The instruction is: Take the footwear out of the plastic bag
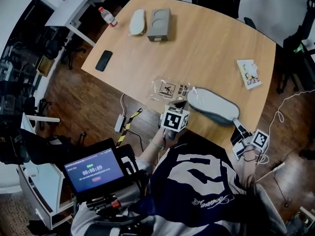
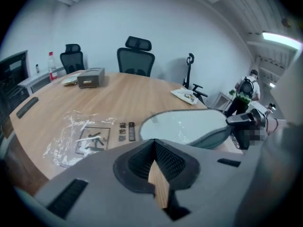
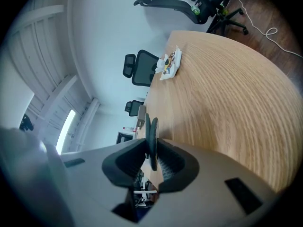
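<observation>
- Slipper [image 1: 211, 103]: grey-sided, with its pale flat face turned up. It is sitting outside the plastic bag [image 1: 167, 88], just beside the bag's right edge, at the near side of the tabletop [image 1: 206, 48]. Whether its toe end is resting on the wood cannot be told.
- Plastic bag: clear and crinkled, carrying a printed square label and dark strips. It is lying flat on the tabletop.
- Right gripper [image 1: 237, 127]: it is pinching the heel end of the slipper. In the right gripper view the jaws are pressing together on the slipper's thin dark rim [image 3: 150, 131].
- Left gripper [image 1: 178, 107]: it is hovering at the tabletop's near edge, between the bag and the slipper's toe. In the left gripper view its jaws are meeting at the tips with nothing between them.
- Further back on the tabletop, well apart from the above:
  - a dark phone [image 1: 104, 60] is lying flat;
  - a bottle [image 1: 107, 16] is sitting at the far corner;
  - a second slipper [image 1: 137, 22] is resting beside a grey box [image 1: 160, 24];
  - a printed packet [image 1: 249, 73] is lying toward the right edge.
</observation>
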The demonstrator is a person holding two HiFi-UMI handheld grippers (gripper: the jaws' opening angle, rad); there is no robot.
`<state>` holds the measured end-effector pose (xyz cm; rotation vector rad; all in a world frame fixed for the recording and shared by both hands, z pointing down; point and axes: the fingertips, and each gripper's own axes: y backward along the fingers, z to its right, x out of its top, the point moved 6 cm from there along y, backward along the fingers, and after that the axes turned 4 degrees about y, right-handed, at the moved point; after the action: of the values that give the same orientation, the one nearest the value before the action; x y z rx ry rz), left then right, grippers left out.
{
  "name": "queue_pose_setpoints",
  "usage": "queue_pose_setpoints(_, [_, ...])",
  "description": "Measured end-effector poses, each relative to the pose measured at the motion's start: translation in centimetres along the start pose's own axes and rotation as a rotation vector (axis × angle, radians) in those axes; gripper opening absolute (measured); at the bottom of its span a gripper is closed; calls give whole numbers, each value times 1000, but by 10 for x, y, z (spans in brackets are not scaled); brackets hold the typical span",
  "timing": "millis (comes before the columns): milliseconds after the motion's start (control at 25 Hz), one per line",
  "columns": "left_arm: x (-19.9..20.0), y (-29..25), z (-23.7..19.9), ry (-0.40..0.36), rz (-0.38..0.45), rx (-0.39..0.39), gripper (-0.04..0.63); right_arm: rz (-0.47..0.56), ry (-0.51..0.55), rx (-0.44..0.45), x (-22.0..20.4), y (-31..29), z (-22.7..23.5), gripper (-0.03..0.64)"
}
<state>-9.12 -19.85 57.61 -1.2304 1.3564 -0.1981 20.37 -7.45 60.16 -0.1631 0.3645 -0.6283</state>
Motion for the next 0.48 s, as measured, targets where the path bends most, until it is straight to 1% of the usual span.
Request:
queue_pose_setpoints(80, [-6, -12, 14, -45, -49, -18, 2, 3, -1, -5, -1, 1, -1, 74])
queue_pose_setpoints(200, [-17, -26, 21, -95, -109, -13, 2, 3, 8, -4, -4, 1, -4, 74])
queue_pose_setpoints(280, [-22, -30, 19, -86, -130, -10, 2, -6, 32, -2, -5, 1, -8, 74])
queue_pose_setpoints(400, [-18, -31, 17, -60, -121, -22, 2, -10, 51, 1, -5, 2, -13, 74])
queue_pose_setpoints(480, [-21, -30, 14, -47, -145, -6, 2, 1, 53, -3, -5, 5, -15, 74])
